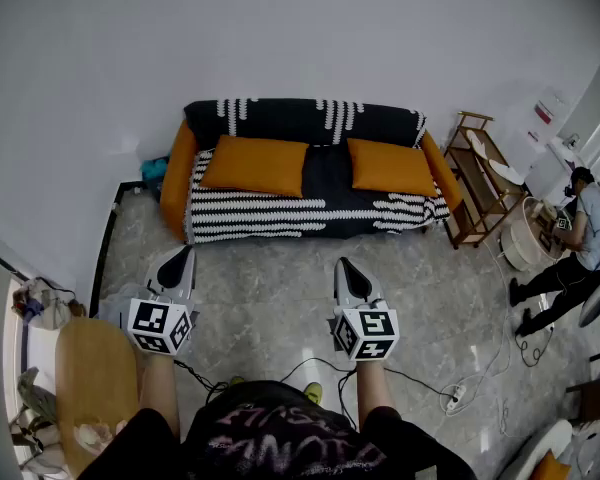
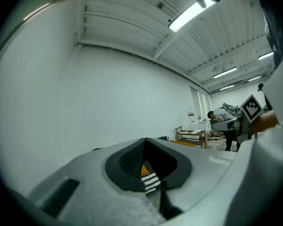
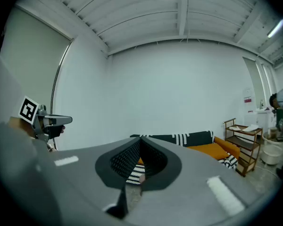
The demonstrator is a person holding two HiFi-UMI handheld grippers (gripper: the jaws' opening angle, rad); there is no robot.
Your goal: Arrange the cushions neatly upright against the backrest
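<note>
Left hand-held gripper and right hand-held gripper hung closed and empty in my head view. Left cushion and right cushion lay flat on the sofa straight ahead, well apart, long axes crosswise. Left gripper view showed jaws together, with the sofa beyond them. Right gripper view showed the same.

Plain orange is being shown by the left-hand cushion and the right-hand cushion. The sofa is being covered in black cloth banded with white stripes, and its arms are being shown in orange. Grey marbling is being displayed by the floor, and white by the wall. Black-and-white square markers are being carried on the grey left tool and right tool.
</note>
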